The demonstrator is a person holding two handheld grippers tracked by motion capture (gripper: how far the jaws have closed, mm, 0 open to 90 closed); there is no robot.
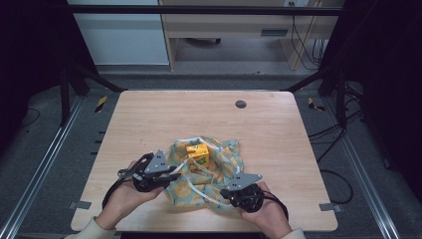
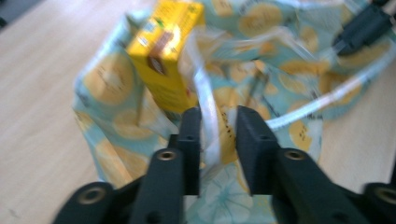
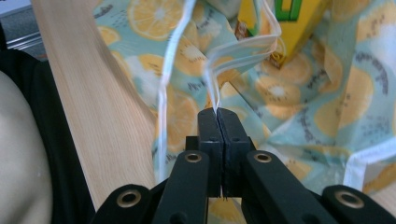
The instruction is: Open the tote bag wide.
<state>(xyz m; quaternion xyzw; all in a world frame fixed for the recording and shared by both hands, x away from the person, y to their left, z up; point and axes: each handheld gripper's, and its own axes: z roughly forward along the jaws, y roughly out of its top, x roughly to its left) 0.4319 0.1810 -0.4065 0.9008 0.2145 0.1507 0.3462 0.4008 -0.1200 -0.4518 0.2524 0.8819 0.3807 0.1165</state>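
1. A fruit-print cloth bag (image 1: 206,174) lies crumpled on the wooden counter (image 1: 149,119), toward its near edge.
2. A yellow carton (image 1: 198,154) stands on the bag, near its far side.
3. The right hand-held gripper (image 3: 218,112), at the bag's near right corner, has its jaws pressed together, pinching a white strap (image 3: 243,49) of the bag.
4. The left hand-held gripper (image 2: 218,116), at the bag's left edge, has its jaws slightly apart around another white strap (image 2: 208,100), not pressing it.

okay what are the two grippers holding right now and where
The right gripper pinches the bag's white handle strap. The left gripper has another white strap between open jaws, ungripped.
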